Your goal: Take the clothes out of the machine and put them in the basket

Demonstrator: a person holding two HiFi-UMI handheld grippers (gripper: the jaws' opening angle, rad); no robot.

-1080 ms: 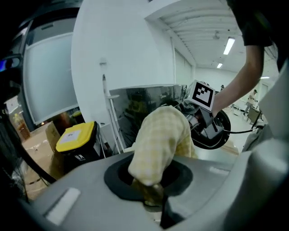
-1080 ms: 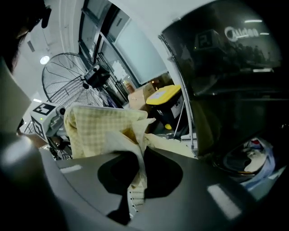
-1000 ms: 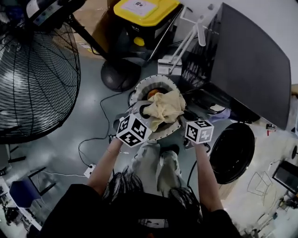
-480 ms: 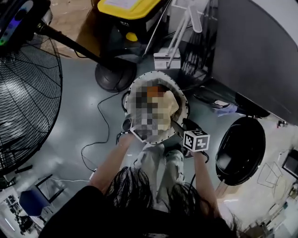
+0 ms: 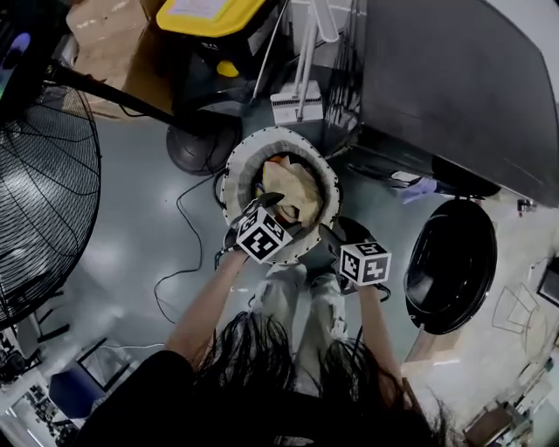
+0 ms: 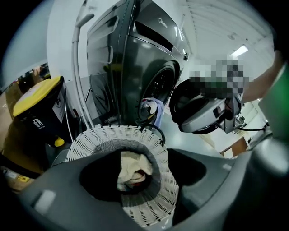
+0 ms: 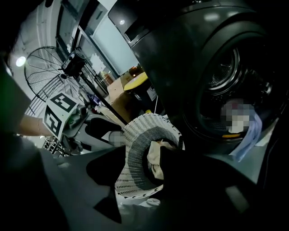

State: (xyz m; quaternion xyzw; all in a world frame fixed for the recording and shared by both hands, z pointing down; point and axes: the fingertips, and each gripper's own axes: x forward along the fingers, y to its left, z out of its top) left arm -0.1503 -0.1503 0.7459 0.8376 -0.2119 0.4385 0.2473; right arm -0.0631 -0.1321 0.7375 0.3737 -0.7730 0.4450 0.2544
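A round white basket (image 5: 234, 168) stands on the floor in front of me, with a cream cloth (image 5: 293, 188) lying inside it. My left gripper (image 5: 263, 212) hovers over the basket's near rim, open and holding nothing. Just right of the basket, my right gripper (image 5: 335, 244) is open and empty too. The dark washing machine (image 5: 454, 87) is at the right, its round door (image 5: 450, 266) swung open. A light blue cloth (image 5: 419, 188) hangs from its opening. The left gripper view shows the basket (image 6: 149, 198), cream cloth (image 6: 128, 169) and blue cloth (image 6: 152, 109). In the right gripper view the basket (image 7: 133, 167) and blue cloth (image 7: 250, 135) appear.
A large black fan (image 5: 44, 201) fills the left, its round base (image 5: 196, 148) just behind the basket. A black bin with a yellow lid (image 5: 205, 17) and a cardboard box (image 5: 100, 26) stand at the back. A black cable (image 5: 179, 262) runs over the grey floor.
The cream cloth, bulging above the basket's rim a second ago, now lies lower inside. My left gripper has moved slightly toward the basket's near rim. The right gripper has hardly moved.
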